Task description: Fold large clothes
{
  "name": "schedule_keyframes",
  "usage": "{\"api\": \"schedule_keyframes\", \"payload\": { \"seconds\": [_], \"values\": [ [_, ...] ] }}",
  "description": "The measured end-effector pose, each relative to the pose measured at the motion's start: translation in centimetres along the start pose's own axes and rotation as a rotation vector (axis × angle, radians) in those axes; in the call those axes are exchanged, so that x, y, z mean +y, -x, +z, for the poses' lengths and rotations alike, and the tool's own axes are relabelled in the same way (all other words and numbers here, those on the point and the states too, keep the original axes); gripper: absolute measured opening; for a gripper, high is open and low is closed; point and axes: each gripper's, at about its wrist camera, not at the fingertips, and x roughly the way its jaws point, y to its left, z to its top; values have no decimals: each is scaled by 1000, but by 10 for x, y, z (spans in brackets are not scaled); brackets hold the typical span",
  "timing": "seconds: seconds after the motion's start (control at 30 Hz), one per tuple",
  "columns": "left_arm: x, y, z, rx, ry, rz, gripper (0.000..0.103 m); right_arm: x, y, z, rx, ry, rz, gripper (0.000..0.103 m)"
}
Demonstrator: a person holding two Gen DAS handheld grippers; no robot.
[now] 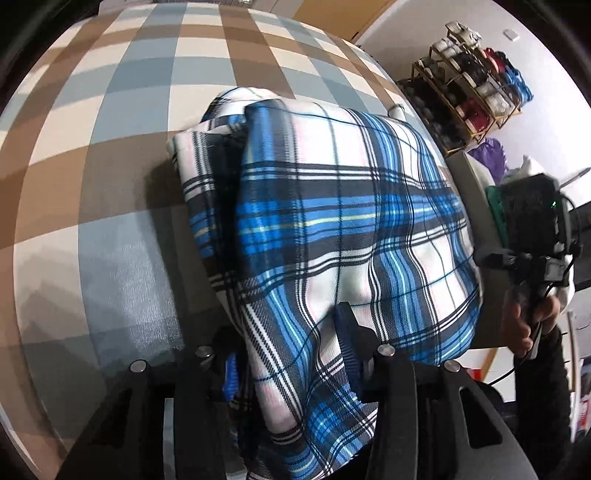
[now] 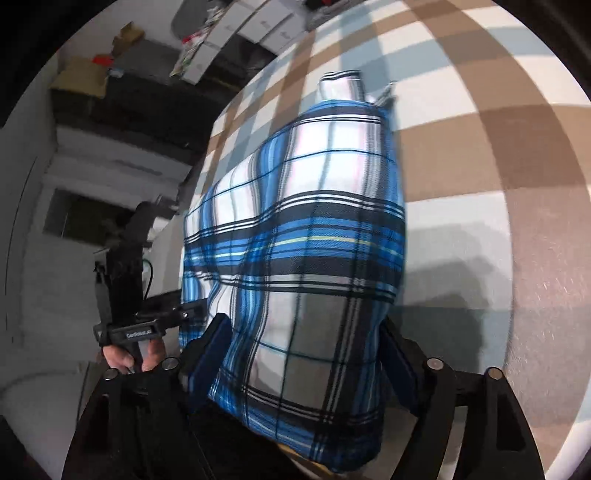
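A blue, white and black plaid garment (image 1: 332, 206) lies folded in a thick bundle on a table covered with a brown, grey and white checked cloth (image 1: 110, 110). Its near edge runs between the fingers of my left gripper (image 1: 288, 354), whose pads press on the fold from both sides. In the right wrist view the same garment (image 2: 314, 229) fills the gap of my right gripper (image 2: 306, 354), whose jaws stand wide around the near end and do not pinch it. A hand (image 1: 528, 325) holds the right gripper's body at the table's right edge. Another hand (image 2: 129, 354) holds the left one.
The checked table cloth (image 2: 480, 147) stretches far past the garment. A shoe rack (image 1: 476, 85) stands by the wall beyond the table's right edge, with a purple cloth (image 1: 491, 155) below it. Cardboard boxes (image 2: 81, 74) and white cabinets (image 2: 258, 26) stand off the table's left.
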Motion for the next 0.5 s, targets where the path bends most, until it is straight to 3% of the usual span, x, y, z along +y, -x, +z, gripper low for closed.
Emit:
{"api": "schedule_keyframes", "payload": {
  "seconds": [0.1, 0.2, 0.3, 0.33, 0.43, 0.5],
  "values": [
    [1, -4, 2, 0, -11, 2, 40, -6, -6, 6, 11, -23, 18, 85],
    [-2, -6, 2, 7, -39, -26, 58, -8, -12, 9, 6, -33, 34, 91],
    [-13, -9, 1, 10, -85, -5, 63, 1, -15, 11, -24, -8, -7, 92],
    [-15, -10, 2, 9, -91, 5, 63, 6, -17, 11, -36, 11, -44, 89],
    [-9, -9, 5, 14, -66, -20, 55, 15, -16, 3, -66, 68, -135, 66],
    [-1, -8, 7, 13, -33, -47, 41, 14, -4, -3, -102, 59, -74, 51]
  ]
}}
